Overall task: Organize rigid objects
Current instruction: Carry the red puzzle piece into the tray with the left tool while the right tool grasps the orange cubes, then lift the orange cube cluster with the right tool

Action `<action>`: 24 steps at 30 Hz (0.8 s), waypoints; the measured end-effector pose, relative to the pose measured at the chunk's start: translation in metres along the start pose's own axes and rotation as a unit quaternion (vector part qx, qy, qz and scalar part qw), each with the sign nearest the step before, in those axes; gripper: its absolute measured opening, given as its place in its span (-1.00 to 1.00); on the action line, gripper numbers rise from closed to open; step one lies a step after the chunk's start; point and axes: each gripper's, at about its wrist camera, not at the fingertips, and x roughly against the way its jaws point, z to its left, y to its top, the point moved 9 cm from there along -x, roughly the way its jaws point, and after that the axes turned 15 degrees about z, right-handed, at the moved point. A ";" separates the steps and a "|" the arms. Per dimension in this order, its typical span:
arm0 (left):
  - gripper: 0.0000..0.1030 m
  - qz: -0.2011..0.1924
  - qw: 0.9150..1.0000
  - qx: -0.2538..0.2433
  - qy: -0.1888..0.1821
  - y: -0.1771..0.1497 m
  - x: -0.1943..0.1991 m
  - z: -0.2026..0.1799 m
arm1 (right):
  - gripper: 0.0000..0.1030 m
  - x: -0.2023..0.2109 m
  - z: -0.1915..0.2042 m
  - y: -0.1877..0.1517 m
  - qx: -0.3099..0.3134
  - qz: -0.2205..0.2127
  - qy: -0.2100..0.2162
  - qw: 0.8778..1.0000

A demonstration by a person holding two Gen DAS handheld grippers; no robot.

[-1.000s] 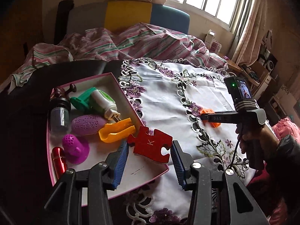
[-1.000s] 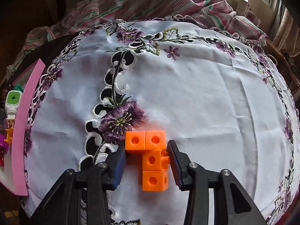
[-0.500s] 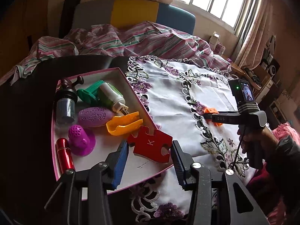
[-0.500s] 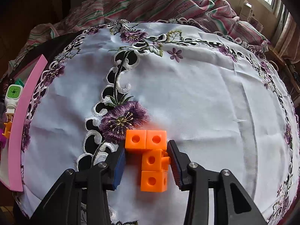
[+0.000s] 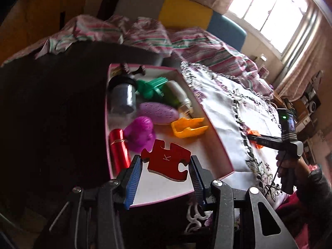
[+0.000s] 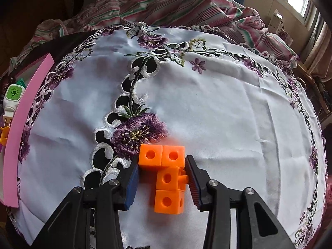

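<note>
Your left tool has the red puzzle piece clamped flat between its two blue pads, jaws closed partway onto its edges; a white letter K faces up, and the piece hangs over the near end of the pink-rimmed tray. Farther into that tray, just beyond the piece, lie a magenta perforated cup and a red metallic cylinder toward the tray's left wall, a yellow clip toward its right wall, then a purple oval piece, a green and white device and a dark grey bottle at the far end. The tray sits on the dark surface, its right wall along the edge of the white embroidered cloth. Out on that cloth, well to the right of the tray, your right tool is closed on the orange block cluster: the right pad presses a peg on the side of the cluster, the left pad meets the upper pair of cubes, and the cluster sits just beside an embroidered purple flower. Your right hand grips that tool's handle. Beyond the cloth lies a striped blanket.
</note>
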 end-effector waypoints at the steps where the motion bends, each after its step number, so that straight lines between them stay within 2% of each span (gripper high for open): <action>1: -0.09 0.003 1.000 0.003 -0.001 0.000 -0.003 0.001 | -0.18 0.000 0.000 0.000 0.000 0.000 -0.001 1.000; 3: -0.09 0.010 1.000 0.001 -0.003 0.000 -0.008 -0.001 | -0.18 0.000 0.000 0.000 0.000 0.000 0.000 1.000; 14: -0.07 0.046 0.998 -0.010 0.035 -0.006 -0.045 0.004 | -0.18 -0.001 0.000 0.000 0.001 0.000 -0.001 1.000; 24: -0.03 0.031 0.998 -0.018 0.054 -0.010 -0.038 0.005 | -0.18 0.000 0.000 0.001 0.002 0.000 -0.002 1.000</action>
